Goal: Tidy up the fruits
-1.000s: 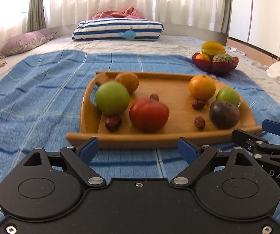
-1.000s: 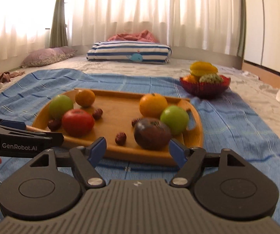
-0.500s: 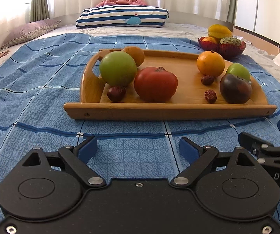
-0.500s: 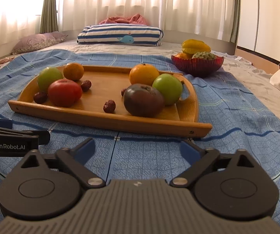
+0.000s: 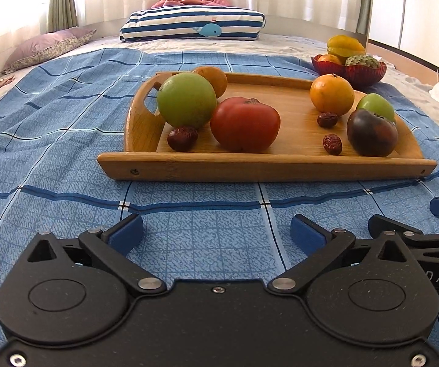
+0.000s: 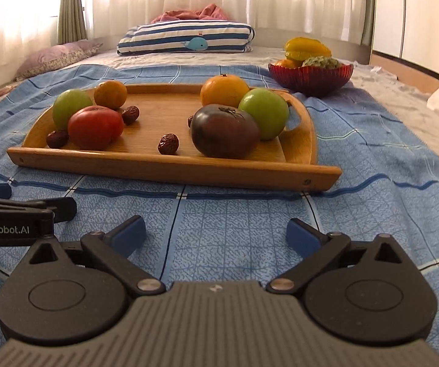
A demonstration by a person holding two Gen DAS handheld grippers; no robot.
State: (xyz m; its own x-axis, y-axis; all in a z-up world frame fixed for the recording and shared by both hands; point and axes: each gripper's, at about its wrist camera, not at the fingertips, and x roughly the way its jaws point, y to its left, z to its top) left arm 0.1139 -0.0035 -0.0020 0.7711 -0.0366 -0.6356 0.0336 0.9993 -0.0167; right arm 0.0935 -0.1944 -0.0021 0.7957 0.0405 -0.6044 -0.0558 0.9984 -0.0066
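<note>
A bed spread with a blue checked blanket [image 5: 66, 140] carries a wooden tray [image 5: 265, 168] and, past its far right corner, a red bowl [image 6: 311, 76] of fruit. Over the last second both hand-held grippers have dropped low and back from the tray's near edge, so no fruit is being reached for. The left hand-held gripper [image 5: 216, 234] and right hand-held gripper [image 6: 216, 235] gape empty. A red tomato [image 5: 245, 124], dark tomato [image 6: 224, 130], green fruits, oranges and dates lie scattered on the tray; its raised rim stands between them and the grippers.

Fruit-laden wooden tray [image 5: 265, 169] on blue blanket [image 5: 51, 140] (gripper fingers [image 5: 126, 234] spread wide)
</note>
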